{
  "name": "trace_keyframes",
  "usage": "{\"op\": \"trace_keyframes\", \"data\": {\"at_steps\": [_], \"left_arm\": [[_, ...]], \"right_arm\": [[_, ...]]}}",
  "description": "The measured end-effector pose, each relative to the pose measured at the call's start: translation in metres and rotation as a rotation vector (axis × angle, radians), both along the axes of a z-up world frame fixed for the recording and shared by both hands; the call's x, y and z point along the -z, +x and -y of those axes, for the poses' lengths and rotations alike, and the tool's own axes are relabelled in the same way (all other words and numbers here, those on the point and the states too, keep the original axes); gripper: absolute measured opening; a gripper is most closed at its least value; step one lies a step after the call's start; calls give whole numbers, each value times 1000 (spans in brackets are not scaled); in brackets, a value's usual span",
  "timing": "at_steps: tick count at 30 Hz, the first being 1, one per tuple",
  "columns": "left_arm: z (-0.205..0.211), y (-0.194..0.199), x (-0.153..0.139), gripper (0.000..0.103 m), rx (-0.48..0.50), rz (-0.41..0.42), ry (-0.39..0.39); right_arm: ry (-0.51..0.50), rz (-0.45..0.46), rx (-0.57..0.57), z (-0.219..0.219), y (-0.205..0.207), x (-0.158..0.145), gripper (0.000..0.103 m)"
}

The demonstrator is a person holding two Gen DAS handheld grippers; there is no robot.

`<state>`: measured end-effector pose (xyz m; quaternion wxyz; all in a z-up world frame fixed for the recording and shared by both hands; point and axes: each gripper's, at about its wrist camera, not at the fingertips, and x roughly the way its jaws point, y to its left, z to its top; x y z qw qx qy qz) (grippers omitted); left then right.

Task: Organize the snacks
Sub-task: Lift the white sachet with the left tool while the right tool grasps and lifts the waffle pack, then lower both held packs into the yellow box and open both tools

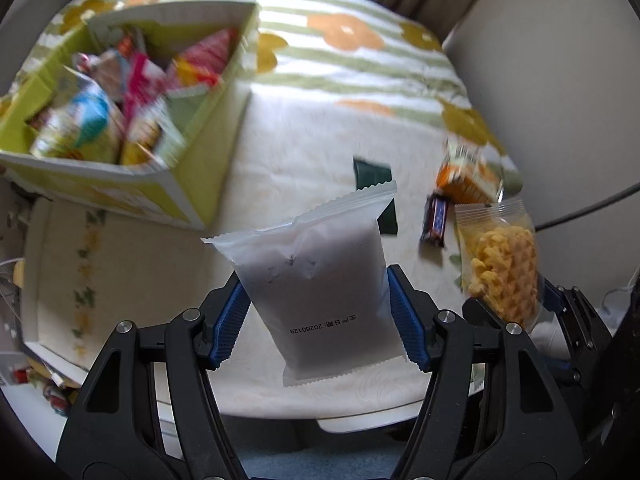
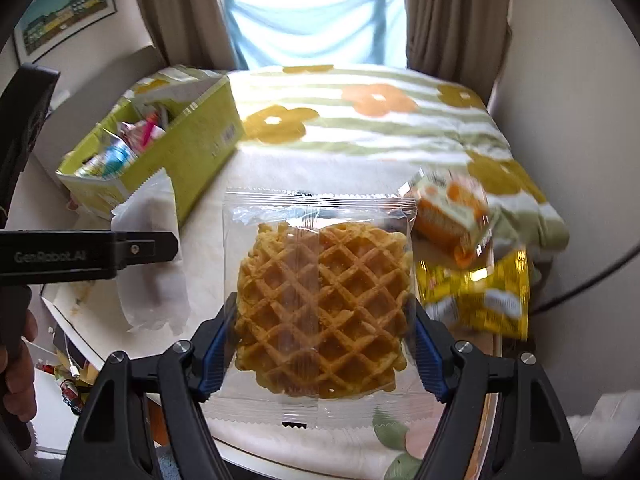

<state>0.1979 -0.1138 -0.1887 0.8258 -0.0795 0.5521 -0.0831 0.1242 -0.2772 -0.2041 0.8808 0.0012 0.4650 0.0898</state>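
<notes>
White frosted pouch [image 1: 316,280], soft with crimped ends, pinched in left gripper [image 1: 320,316] above the tabletop's [image 1: 280,152] near edge. Clear-wrapped waffle [image 2: 320,312], stiff and gridded, pinched in right gripper [image 2: 320,344] nearer the right edge. Judgement: carry both to the green cardboard box [image 1: 208,184] at the left edge; release low, since slick film slips.

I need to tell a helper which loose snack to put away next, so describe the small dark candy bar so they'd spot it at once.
On the table, look to the side away from the green snack box. A cluster of loose snacks lies there near the flowered cloth. The candy bar is beside the orange packet: the smallest, a narrow dark wrapper.
</notes>
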Motion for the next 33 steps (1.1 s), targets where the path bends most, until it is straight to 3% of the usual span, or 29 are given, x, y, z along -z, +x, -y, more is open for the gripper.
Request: {"op": "trace_keyframes", "data": {"at_steps": [9,15,25,33], "left_arm": [[-60,31,-54,63,-79,105,-27],[-115,59,-77,63,-122,166,-1],[-197,128,-75,63,-102,163,2],[-232,196,-42,63,12,90,28]], "right_arm": [[49,86,-78,-30,40,-51,73],[79,139,-122,-76,76,-79,73],[80,140,-151,-169,136,-85,72],[74,75,-77,-219,171,-61,72]]}}
